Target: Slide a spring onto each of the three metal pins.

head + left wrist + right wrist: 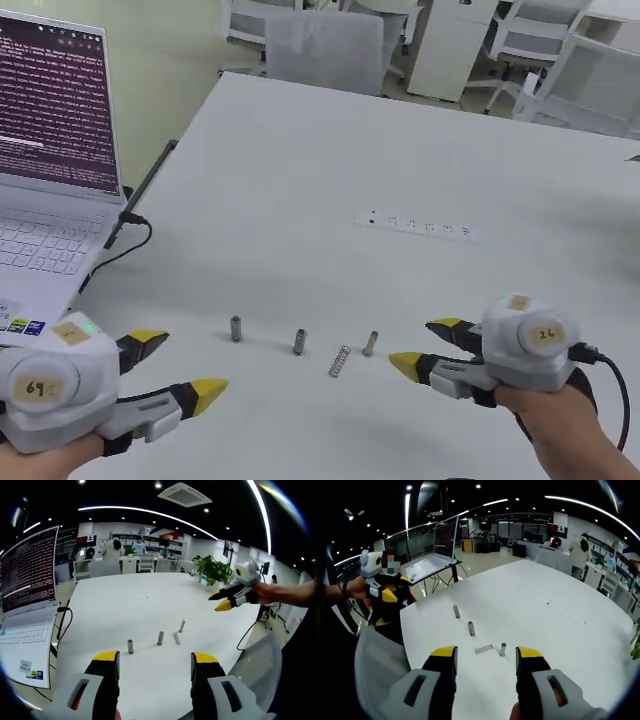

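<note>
Three short metal pins stand in a row on the white table [300,170]: a left pin [236,328], a middle pin [299,341] and a right pin [371,343]. The left and middle pins look thicker, as if ringed by coils; the right one looks bare. A loose spring [340,361] lies flat just in front of the right pin. My right gripper [422,345] is open and empty, its tips a short way right of the right pin [502,649] and the spring [483,649]. My left gripper [178,368] hangs open and empty, short of the left pin [130,646].
An open laptop [50,180] sits at the table's left edge, with a black cable [125,235] running from its side. A white power strip [415,225] lies beyond the pins. Chairs and desks [320,45] stand past the far edge.
</note>
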Tool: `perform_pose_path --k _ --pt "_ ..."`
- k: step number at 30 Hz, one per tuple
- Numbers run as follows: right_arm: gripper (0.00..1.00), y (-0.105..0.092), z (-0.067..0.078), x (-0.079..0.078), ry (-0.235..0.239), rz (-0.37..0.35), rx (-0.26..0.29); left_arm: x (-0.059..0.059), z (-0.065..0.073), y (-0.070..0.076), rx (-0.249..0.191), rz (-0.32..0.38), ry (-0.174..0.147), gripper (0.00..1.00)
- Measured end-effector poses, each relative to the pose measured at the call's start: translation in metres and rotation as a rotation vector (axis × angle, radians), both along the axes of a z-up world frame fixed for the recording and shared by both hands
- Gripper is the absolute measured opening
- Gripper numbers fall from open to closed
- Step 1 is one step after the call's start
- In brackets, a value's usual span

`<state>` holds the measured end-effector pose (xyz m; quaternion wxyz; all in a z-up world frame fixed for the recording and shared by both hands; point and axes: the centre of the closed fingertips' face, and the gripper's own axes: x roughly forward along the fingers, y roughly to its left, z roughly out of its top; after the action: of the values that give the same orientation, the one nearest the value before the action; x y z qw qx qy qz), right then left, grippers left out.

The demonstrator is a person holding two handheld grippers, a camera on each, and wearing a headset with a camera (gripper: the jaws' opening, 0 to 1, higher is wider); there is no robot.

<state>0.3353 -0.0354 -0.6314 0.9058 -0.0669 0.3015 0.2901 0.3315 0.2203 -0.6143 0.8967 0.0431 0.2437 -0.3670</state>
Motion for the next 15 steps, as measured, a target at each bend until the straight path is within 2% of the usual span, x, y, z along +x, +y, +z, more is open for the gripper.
perform_pose_path --k 6,15 --pt "0.46 -0.018 0.003 -0.013 -0.009 -0.057 0.022 0.001 0.0 -0.007 0.0 -0.008 0.001 0.53" --pt "0.48 -0.046 -0.004 -0.041 0.0 -0.151 0.06 0.002 -0.002 -0.022 0.003 -0.027 0.005 0.53"
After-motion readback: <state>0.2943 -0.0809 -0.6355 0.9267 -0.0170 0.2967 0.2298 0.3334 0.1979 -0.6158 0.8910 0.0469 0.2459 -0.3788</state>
